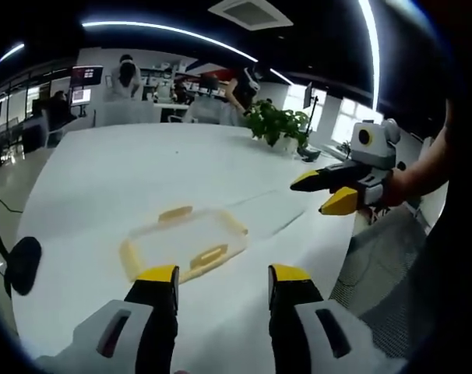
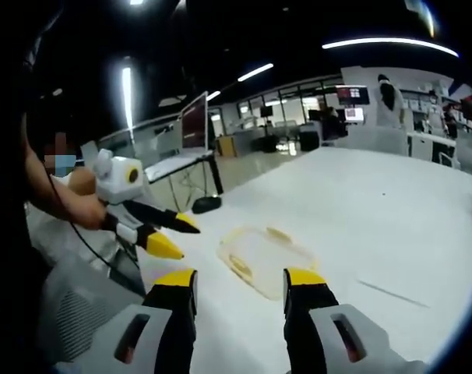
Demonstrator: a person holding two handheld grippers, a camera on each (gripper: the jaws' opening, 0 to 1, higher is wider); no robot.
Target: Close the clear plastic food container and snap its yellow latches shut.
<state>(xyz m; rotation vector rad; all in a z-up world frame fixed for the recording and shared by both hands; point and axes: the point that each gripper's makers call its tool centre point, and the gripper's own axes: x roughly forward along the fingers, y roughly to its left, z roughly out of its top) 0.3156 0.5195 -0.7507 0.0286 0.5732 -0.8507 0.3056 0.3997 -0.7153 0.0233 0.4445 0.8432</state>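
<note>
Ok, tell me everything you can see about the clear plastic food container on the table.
The clear plastic food container is a shallow, see-through rectangle with rounded corners and yellow trim around its edge. Yellow latches sit along its sides, one on the near side, one on the far. It lies flat on the white table, and neither gripper touches it. It looks empty. Whether the latches are snapped down is too small to tell.
</note>
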